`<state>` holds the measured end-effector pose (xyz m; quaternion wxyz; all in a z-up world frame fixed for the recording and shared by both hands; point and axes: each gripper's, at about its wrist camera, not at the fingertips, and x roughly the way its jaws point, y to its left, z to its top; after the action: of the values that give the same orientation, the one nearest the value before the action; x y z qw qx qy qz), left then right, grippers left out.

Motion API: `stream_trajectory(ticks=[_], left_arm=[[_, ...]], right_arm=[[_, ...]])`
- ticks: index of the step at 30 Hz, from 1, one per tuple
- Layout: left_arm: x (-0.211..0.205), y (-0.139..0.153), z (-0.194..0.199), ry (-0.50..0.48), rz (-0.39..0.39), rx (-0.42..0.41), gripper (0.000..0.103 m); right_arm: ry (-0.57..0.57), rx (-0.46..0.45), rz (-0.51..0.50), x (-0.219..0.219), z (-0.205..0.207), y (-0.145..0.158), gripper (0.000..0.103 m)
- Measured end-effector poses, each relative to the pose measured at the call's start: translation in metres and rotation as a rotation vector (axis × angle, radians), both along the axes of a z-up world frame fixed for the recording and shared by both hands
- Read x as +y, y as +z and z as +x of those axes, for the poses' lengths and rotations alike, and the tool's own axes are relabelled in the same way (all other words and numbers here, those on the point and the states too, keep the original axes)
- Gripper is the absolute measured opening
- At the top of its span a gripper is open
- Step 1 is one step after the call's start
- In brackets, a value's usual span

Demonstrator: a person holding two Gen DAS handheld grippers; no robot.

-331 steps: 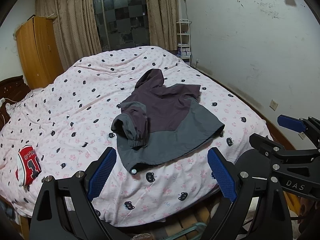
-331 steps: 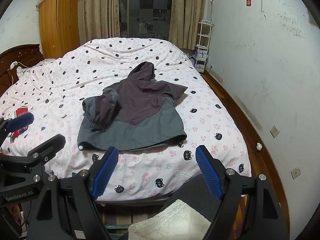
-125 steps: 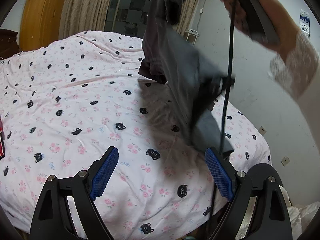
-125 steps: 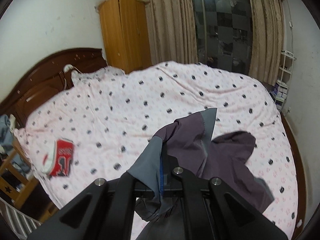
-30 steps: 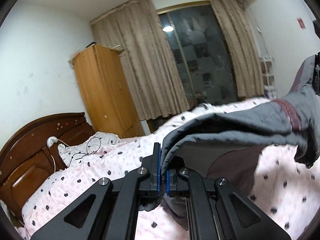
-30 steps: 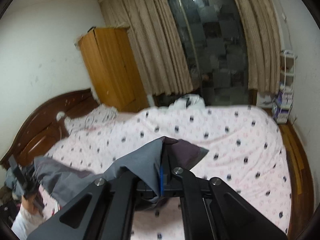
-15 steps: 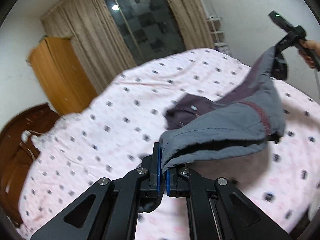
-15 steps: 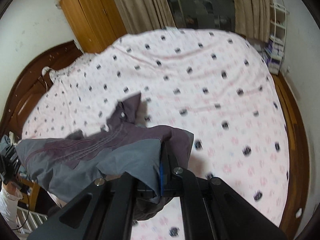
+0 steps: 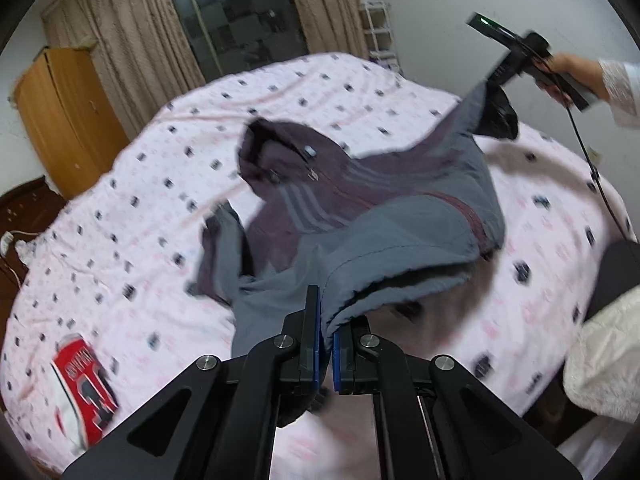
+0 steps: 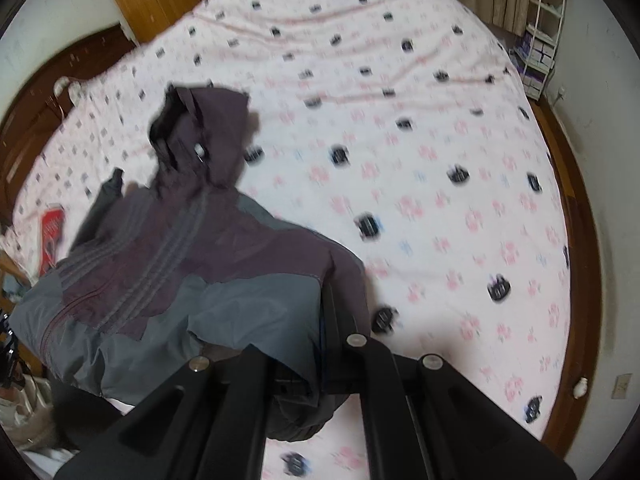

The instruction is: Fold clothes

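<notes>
A purple and grey hooded jacket is stretched front-up between both grippers over the bed. My left gripper is shut on the grey hem at one corner. The right gripper, held by a hand at the far right of the left wrist view, pinches the other hem corner. In the right wrist view the jacket drapes over my right gripper, which is shut on the grey cloth. The hood and upper part lie on the bedspread; one sleeve trails on the left.
The bed has a pink bedspread with black cat prints. A folded red jersey lies near its left edge. A wooden wardrobe, curtains and a white shelf rack stand beyond the bed. A white sleeve shows at right.
The jacket has come down from the air: hood and shoulders now rest on the bedspread, and both grippers have dropped lower while still holding the hem corners apart.
</notes>
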<state>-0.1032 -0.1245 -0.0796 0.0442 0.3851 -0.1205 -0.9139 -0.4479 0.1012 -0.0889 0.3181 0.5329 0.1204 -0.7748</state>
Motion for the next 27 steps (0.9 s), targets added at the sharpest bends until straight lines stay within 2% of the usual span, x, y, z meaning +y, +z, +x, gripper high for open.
stream_trajectory(ticks=[3, 10, 15, 20, 24, 26, 27], left_arm=[[0.019, -0.030, 0.008, -0.001, 0.000, -0.053, 0.004], [0.034, -0.080, 0.021, 0.020, 0.000, -0.120, 0.004], [0.036, -0.100, 0.023, 0.042, -0.018, -0.140, 0.004], [0.039, -0.106, 0.026, 0.038, -0.023, -0.137, 0.005], [0.040, -0.106, 0.031, 0.045, -0.012, -0.133, 0.018], [0.041, -0.102, 0.036, 0.049, 0.000, -0.118, 0.030], [0.041, -0.100, 0.038, 0.053, 0.006, -0.111, 0.043]], right_arm=[[0.006, -0.014, 0.052, 0.007, 0.002, -0.020, 0.003], [0.010, -0.024, 0.144, 0.026, 0.009, -0.051, 0.003], [0.040, -0.013, 0.226, 0.028, 0.019, -0.073, 0.003], [0.094, 0.015, 0.320, 0.022, 0.038, -0.100, 0.004], [0.106, 0.043, 0.336, 0.019, 0.048, -0.111, 0.010], [0.104, 0.047, 0.326, 0.019, 0.053, -0.112, 0.018], [0.102, 0.046, 0.317, 0.020, 0.055, -0.112, 0.024]])
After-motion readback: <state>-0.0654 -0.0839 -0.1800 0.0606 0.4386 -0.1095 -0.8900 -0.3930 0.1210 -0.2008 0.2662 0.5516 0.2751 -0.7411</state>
